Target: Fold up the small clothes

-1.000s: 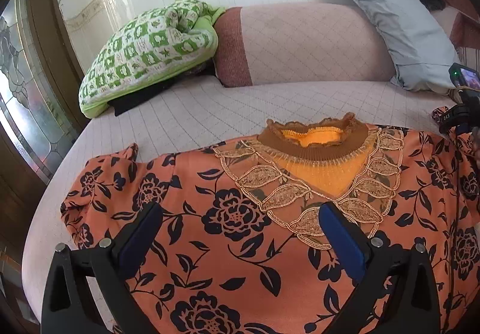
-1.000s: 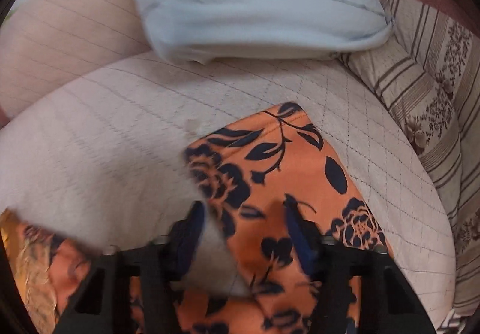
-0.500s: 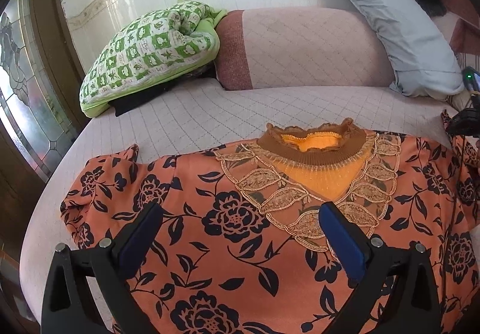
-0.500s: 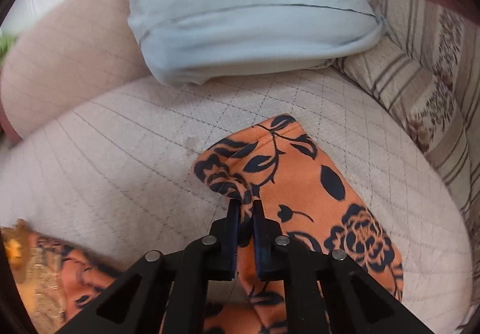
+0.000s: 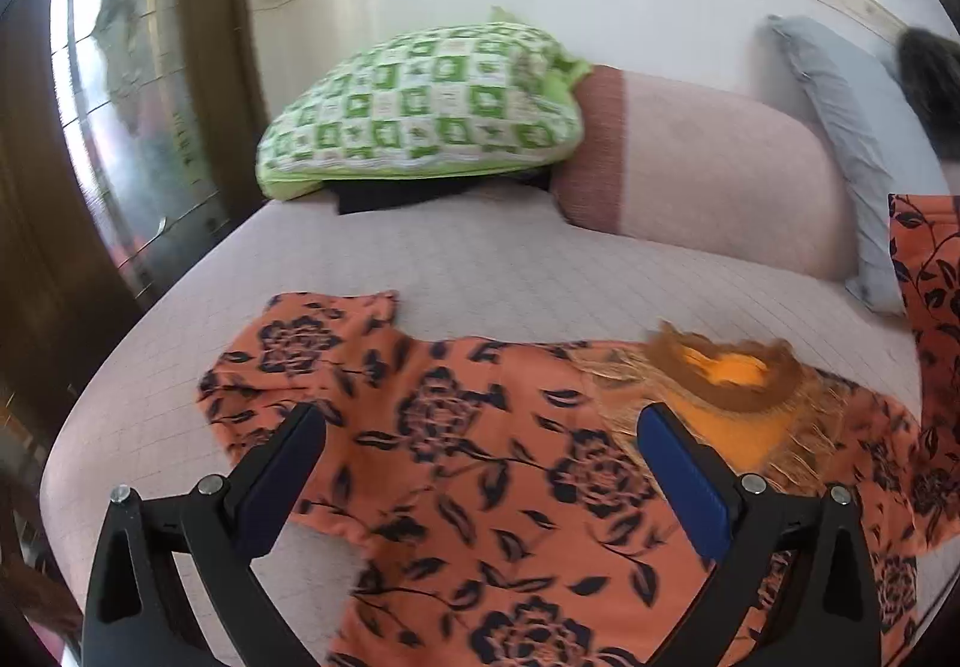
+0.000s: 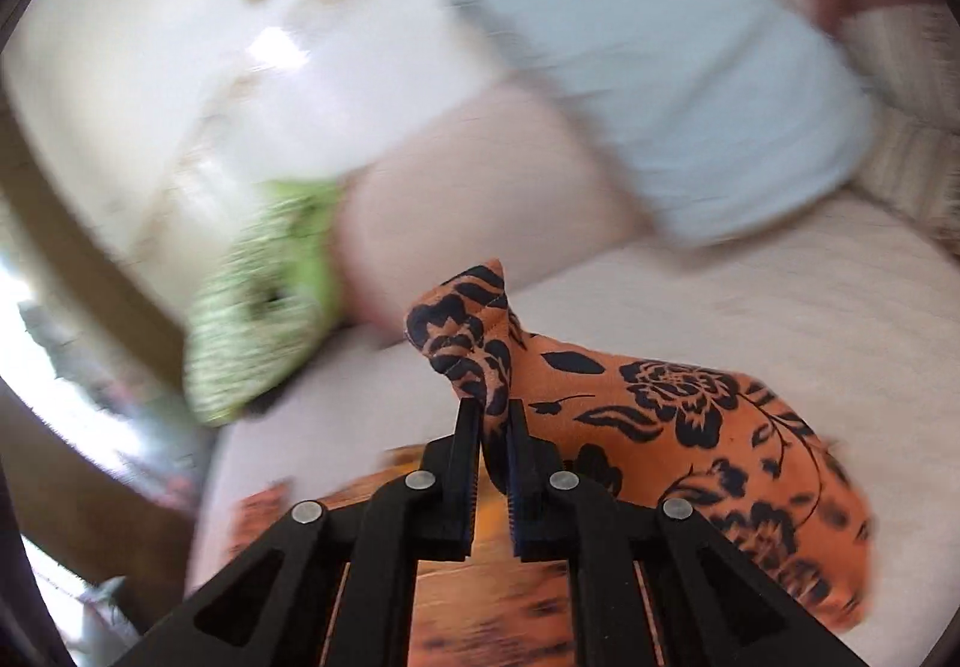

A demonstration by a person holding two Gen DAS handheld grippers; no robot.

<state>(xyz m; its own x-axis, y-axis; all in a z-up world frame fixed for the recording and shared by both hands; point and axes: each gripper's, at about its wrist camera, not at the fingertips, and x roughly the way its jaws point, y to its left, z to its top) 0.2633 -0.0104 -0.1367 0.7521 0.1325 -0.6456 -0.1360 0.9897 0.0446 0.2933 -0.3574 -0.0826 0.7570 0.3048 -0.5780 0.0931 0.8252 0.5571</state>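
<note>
An orange top with black flowers (image 5: 480,457) lies face up on the pink quilted bed (image 5: 480,259), its brown and gold collar (image 5: 726,373) to the right. My left gripper (image 5: 480,439) is open and empty, hovering over the top's chest, near its left sleeve (image 5: 300,343). My right gripper (image 6: 493,415) is shut on the right sleeve (image 6: 468,331) and holds it lifted off the bed. That raised sleeve also shows in the left wrist view (image 5: 927,271) at the right edge.
A green checked pillow (image 5: 420,109) and a pink bolster (image 5: 708,163) lie at the head of the bed. A grey pillow (image 5: 840,127) leans at the right. A glass door (image 5: 120,97) stands to the left, past the bed's edge.
My right gripper closed on the right sleeve and lifted it, swinging it leftward. My left gripper shifted left toward the left sleeve and stayed open.
</note>
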